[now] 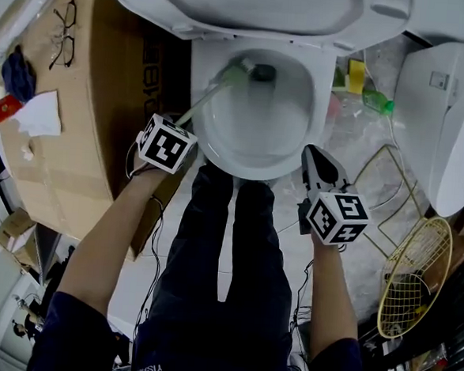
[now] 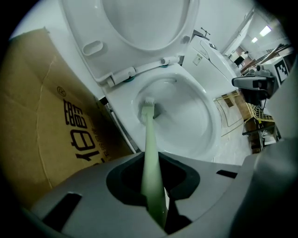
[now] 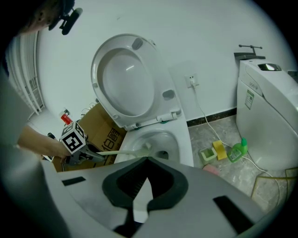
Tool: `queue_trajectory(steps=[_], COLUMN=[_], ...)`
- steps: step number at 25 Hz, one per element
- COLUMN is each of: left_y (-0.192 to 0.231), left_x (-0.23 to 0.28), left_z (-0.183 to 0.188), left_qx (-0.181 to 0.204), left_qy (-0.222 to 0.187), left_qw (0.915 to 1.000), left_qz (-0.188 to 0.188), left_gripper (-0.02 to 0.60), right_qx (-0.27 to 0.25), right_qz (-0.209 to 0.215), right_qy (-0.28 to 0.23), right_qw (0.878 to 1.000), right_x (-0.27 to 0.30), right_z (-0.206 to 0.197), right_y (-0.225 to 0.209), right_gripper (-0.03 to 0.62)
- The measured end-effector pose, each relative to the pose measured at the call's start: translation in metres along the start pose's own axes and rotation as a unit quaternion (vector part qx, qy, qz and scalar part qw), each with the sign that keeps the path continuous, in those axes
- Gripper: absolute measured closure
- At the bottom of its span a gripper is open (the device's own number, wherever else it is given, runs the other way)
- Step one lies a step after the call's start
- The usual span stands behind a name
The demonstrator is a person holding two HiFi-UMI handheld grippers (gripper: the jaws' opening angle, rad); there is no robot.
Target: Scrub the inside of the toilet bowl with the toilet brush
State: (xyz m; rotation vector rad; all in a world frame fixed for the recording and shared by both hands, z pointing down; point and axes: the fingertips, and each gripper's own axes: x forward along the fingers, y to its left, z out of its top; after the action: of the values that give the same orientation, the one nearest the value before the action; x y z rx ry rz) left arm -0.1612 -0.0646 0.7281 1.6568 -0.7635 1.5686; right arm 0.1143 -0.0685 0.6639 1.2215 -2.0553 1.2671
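In the head view, a cardboard box stands at 9 o'clock from the toilet bowl. Just beside the box, the left gripper has its fingers closed on the pale green handle of the toilet brush. The left gripper view confirms the handle is clamped between them. The long axis of the brush goes from these fingers toward 1 o'clock, down into the bowl. The brush head lies low at the 12 o'clock side, next to the dark drain opening. I judge that scrubbing is under way, and the coming stroke depends on this line: the left gripper alone must sweep the head around the wall. The right gripper hangs outside the rim at 4 o'clock, fingers nearly together and holding nothing. The head view shows the brush blurred. The left gripper view shows its whitish bristles clearly, and only the right gripper view shows the raised seat from the front and the handle from the side.
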Motion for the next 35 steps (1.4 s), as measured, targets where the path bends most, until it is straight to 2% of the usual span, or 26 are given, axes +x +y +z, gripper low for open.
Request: queue_trajectory(steps=[8, 20, 29, 35], left_y=[-0.014, -0.071, -0.114, -0.137], left_x=[0.001, 0.016, 0.015, 0.012], left_z=[0.037, 0.064, 0.048, 0.019], left_qx=[0.02, 0.053, 0.07, 0.092], left_qy=[-0.034, -0.048, -0.054, -0.048], left_qw=[0.9992, 0.9964, 0.9934, 0.9911], left_qz=[-0.009, -0.044, -0.072, -0.084], left_gripper=[0.505, 0.505, 0.503, 0.505], right_qx=[0.011, 0.022, 0.022, 0.018], right_qz=[-0.009, -0.027, -0.03, -0.026], right_qy=[-0.003, -0.016, -0.023, -0.025], right_qw=[1.0, 0.999, 0.999, 0.999], right_x=[-0.005, -0.024, -0.033, -0.035], right_z=[-0.001, -0.009, -0.021, -0.029], right_y=[-0.01, -0.029, -0.027, -0.016], right_gripper=[0.589, 0.589, 0.589, 0.589])
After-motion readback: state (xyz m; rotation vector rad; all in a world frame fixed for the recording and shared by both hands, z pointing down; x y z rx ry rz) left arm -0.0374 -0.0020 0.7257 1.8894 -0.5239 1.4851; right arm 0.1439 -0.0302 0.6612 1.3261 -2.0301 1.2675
